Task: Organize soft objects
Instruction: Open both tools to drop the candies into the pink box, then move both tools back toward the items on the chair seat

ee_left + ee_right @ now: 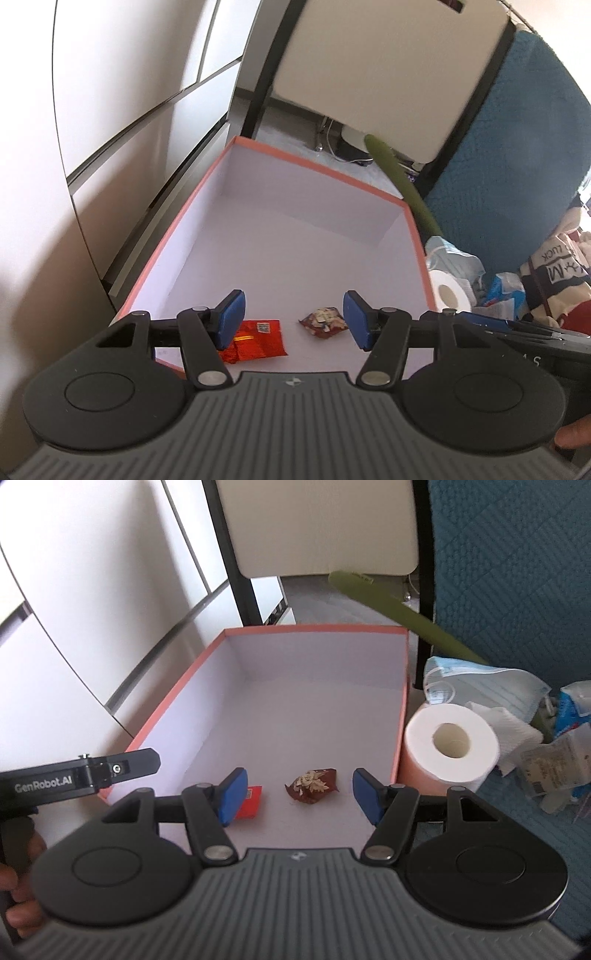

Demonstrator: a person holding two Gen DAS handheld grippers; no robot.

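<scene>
A pink-rimmed box (417, 240) with a white inside holds a red foil packet (260, 341) and a crumpled brown snack wrapper (323, 321) near its front. My left gripper (293, 319) is open and empty, above the front of the box. My right gripper (297, 799) is open and empty, also above the box (177, 690); the wrapper (312, 785) lies between its fingers and the red packet (251, 801) sits by its left finger. A toilet roll (448, 747) stands right of the box, with face masks (484, 681) and tissues (506, 723) beyond.
A chair (317, 524) stands behind the box. A green stick (399, 609) leans over the box's far right corner. A blue quilted cover (517, 572) fills the right. Bags and packets (557, 760) pile at the right. White cabinet doors (92, 609) are at the left.
</scene>
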